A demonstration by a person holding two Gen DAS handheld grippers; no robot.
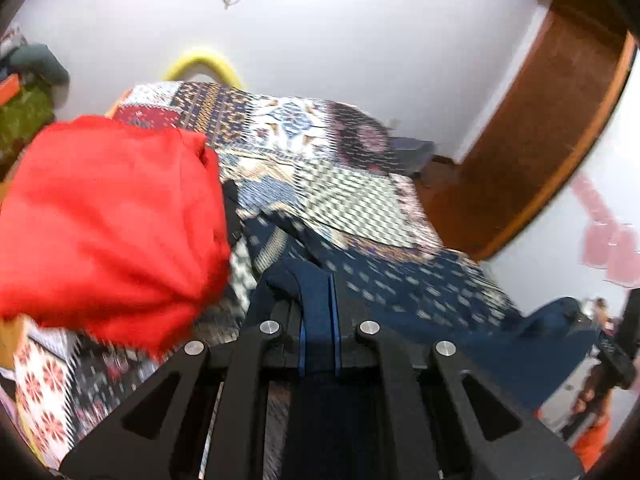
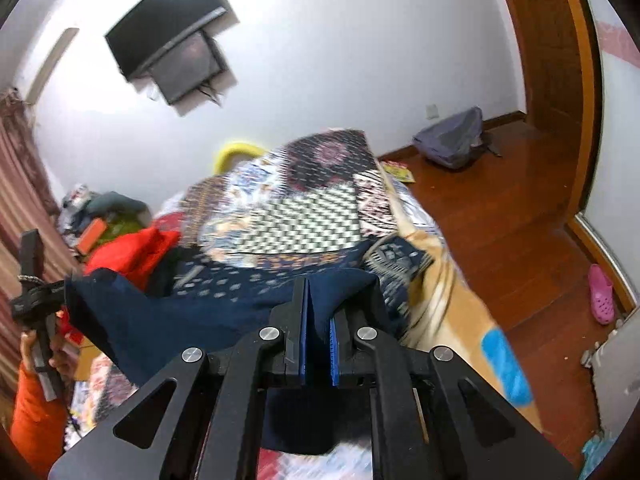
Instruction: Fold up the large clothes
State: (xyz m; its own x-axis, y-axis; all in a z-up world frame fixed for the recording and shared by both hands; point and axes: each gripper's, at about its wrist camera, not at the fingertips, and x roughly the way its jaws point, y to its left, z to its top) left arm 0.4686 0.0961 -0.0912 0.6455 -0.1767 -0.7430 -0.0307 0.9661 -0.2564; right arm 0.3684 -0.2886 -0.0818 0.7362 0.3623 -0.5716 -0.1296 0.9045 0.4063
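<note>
Beyond both tools [image 1: 319,312] [image 2: 318,320] clamping navy cloth [image 2: 168,320], only right view shows slipper [image 2: 601,294].

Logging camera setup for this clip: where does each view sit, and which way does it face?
Left wrist: on the left tool, looking along its fingers over the patchwork bed toward the white wall; the right tool shows at far right.
Right wrist: on the right tool, facing the same bed and wall TV; the left tool shows at left.
Shared: both clamp the navy garment.

Bright, motion-blurred, fisheye-warped edges
</note>
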